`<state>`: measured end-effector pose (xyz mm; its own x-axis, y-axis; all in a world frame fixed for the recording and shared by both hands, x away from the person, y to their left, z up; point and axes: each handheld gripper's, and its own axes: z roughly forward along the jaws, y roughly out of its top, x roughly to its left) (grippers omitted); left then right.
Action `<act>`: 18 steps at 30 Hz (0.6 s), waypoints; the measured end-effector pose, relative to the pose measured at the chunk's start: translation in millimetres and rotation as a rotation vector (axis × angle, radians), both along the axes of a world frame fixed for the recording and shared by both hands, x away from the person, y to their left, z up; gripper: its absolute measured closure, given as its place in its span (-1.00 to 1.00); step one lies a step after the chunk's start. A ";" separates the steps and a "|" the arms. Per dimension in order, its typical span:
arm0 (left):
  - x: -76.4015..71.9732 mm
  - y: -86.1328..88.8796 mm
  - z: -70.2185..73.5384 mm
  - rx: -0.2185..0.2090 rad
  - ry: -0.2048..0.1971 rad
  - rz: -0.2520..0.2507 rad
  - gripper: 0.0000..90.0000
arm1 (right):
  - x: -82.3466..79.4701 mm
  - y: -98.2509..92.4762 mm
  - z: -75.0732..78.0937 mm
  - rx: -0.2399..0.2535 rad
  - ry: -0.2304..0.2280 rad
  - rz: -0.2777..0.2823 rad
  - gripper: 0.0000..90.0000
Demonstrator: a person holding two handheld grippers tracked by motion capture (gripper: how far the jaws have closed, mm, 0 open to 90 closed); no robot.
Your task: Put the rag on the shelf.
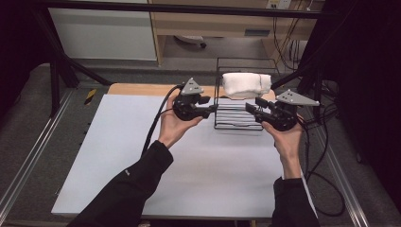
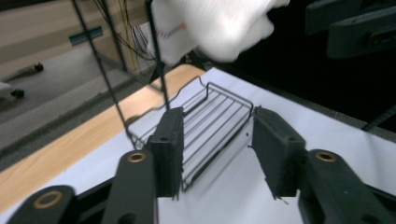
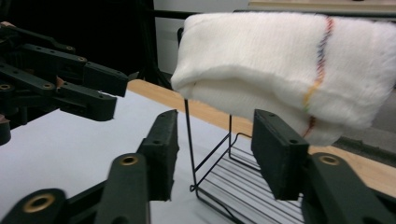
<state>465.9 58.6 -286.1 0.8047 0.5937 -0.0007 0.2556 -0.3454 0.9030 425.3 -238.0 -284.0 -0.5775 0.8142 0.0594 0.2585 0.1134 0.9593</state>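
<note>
Towel: folded white towel (image 1: 246,85) draped over the top bar of the wire rack (image 1: 239,118), long axis running left to right, at the counter's (image 1: 142,156) far edge.
Left claw (image 1: 213,109): spread, nothing between, level, pointing right at the rack's lower shelf.
Right claw (image 1: 249,108): spread, empty, level, pointing left, under the towel.

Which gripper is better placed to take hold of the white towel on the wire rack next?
Right, probably. The right gripper points its open jaws just under the towel. The left gripper aims lower, at the rack's bottom shelf.
</note>
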 end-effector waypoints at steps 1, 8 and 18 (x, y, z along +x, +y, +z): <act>-2.4 5.4 -2.6 0.003 0.010 0.007 0.14 | -1.5 0.7 -1.8 0.005 0.002 0.002 0.00; -20.8 45.0 -27.4 0.042 0.051 0.056 -0.25 | -9.2 5.9 -20.9 -0.008 0.043 0.013 -0.49; -50.2 105.8 -63.7 0.066 0.072 0.126 -0.64 | -16.2 7.8 -53.3 0.005 0.105 0.042 -0.79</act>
